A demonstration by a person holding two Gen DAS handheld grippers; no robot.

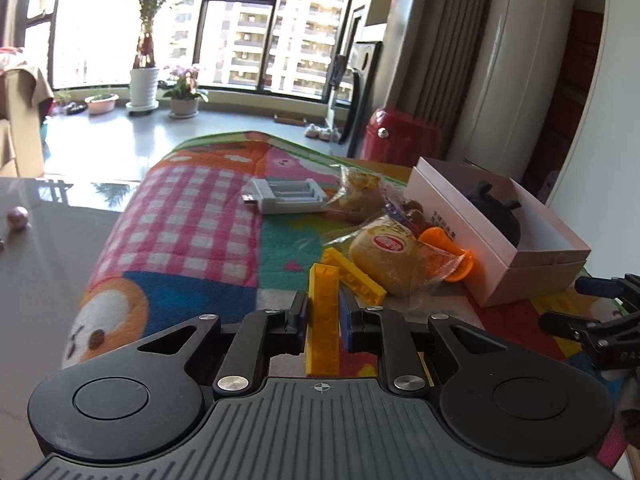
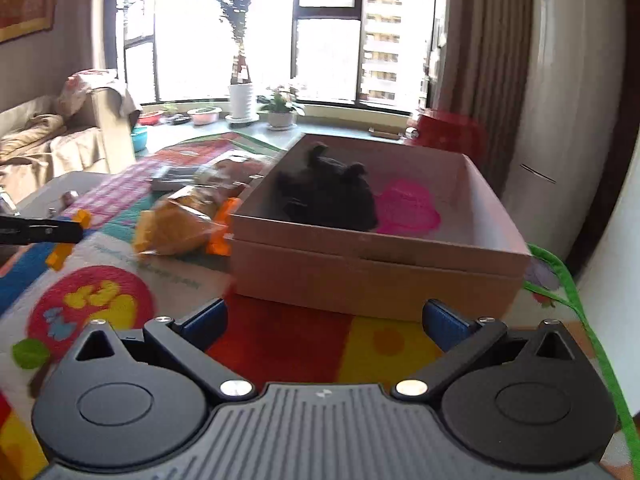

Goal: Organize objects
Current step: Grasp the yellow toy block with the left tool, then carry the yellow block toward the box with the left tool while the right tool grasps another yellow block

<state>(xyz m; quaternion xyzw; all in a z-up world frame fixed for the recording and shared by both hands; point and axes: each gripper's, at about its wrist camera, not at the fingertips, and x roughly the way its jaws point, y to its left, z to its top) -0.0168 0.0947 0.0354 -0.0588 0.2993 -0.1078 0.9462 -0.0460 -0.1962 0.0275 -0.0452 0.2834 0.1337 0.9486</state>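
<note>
My left gripper (image 1: 323, 304) is shut on a long yellow brick (image 1: 322, 320), held just above the colourful mat. A second yellow brick (image 1: 352, 276) lies beside it, touching a wrapped bun (image 1: 390, 258). An orange plastic piece (image 1: 444, 248) lies between the bun and the pink open box (image 1: 532, 264). The box (image 2: 360, 276) holds a black plush toy (image 2: 328, 196) and a pink flat piece (image 2: 408, 208). My right gripper (image 2: 324, 320) is open and empty, close in front of the box. It shows at the right edge of the left wrist view (image 1: 592, 308).
A grey battery charger (image 1: 286, 196) and another wrapped bun (image 1: 356, 196) lie farther back on the mat (image 1: 192, 208). A small ball (image 1: 18, 216) sits on the grey table at left. A red stool (image 1: 400, 136) stands behind the table.
</note>
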